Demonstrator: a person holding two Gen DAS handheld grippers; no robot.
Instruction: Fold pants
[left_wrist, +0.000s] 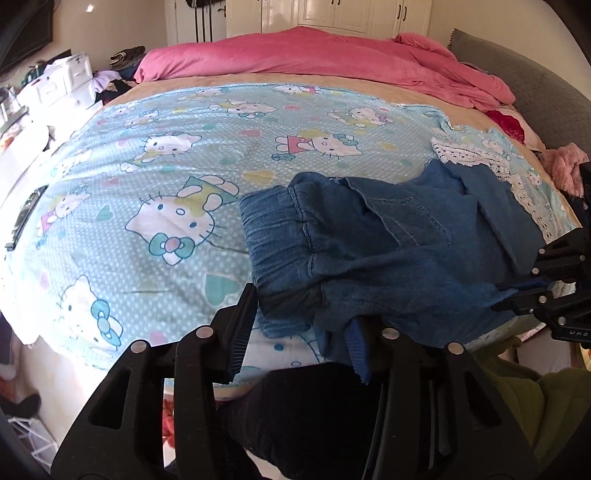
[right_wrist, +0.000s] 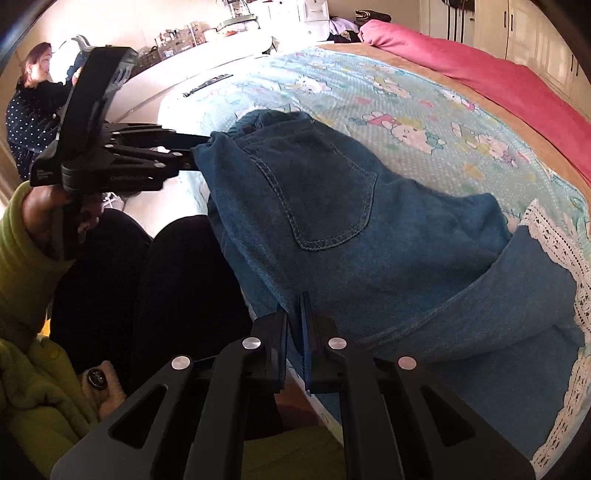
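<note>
Right gripper (right_wrist: 295, 332) fingers clamped on the jeans (right_wrist: 332, 206) hem to anchor the fold on the bed (left_wrist: 147, 155); left gripper (left_wrist: 295, 332) fingers apart, denim loose between them

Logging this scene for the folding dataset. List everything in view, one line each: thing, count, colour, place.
pants: one, blue denim, near edge of bed.
sheet: one, light blue with cartoon cats, over bed.
blanket: one, pink, far side of bed.
lace trim: one, white, beside pants.
wardrobe: one, cream, behind bed.
second person: one, dark dotted top, background.
left gripper: black, open at waistband.
right gripper: black, shut on pants' edge.
</note>
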